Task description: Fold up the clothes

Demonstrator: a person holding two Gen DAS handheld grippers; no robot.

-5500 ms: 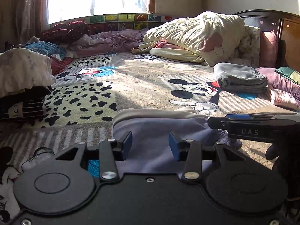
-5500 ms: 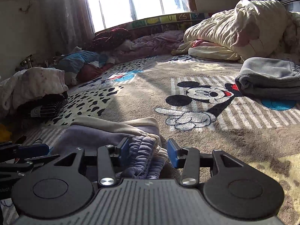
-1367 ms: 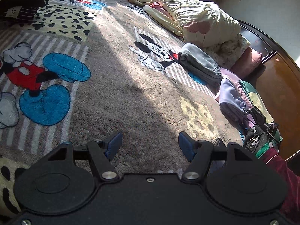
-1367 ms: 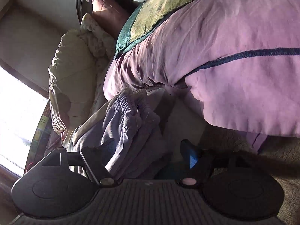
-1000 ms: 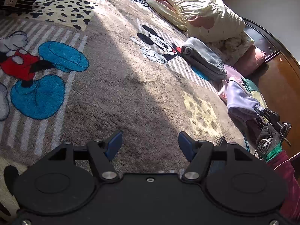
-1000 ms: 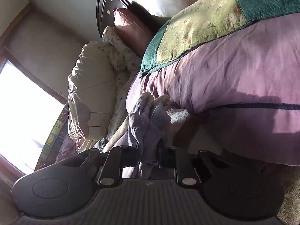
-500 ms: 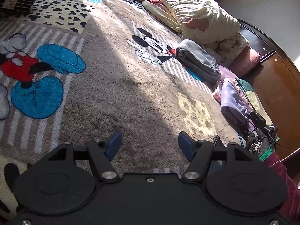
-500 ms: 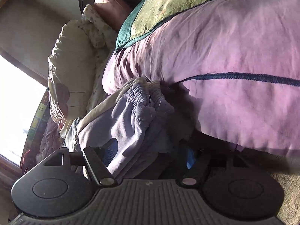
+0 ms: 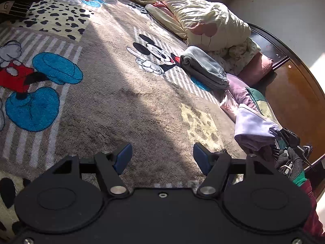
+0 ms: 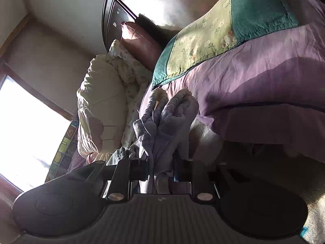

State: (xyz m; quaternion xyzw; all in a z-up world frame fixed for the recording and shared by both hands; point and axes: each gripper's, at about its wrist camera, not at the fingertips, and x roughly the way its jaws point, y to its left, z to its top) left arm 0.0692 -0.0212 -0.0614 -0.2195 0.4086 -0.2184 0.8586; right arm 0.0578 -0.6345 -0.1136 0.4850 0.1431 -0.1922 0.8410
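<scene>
A cartoon-mouse blanket (image 9: 113,93) covers the bed, half in sunlight and half in shadow. At its far edge a cream quilt (image 9: 205,26) is bunched up beside a pink pillow (image 9: 256,69). A purple quilt (image 10: 264,77) with a green floral patch (image 10: 207,38) lies against the dark wooden headboard (image 9: 292,93). A bright window (image 10: 24,128) lights the room.

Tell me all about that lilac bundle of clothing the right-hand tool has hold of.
The lilac garment is a soft, fleecy piece folded into a thick wad, with gathered elastic edges bunched at its end. It sits between the closing jaws of the right gripper, beside a purple quilt. From the left camera the garment shows as a pale folded block at the bed's far edge.
</scene>
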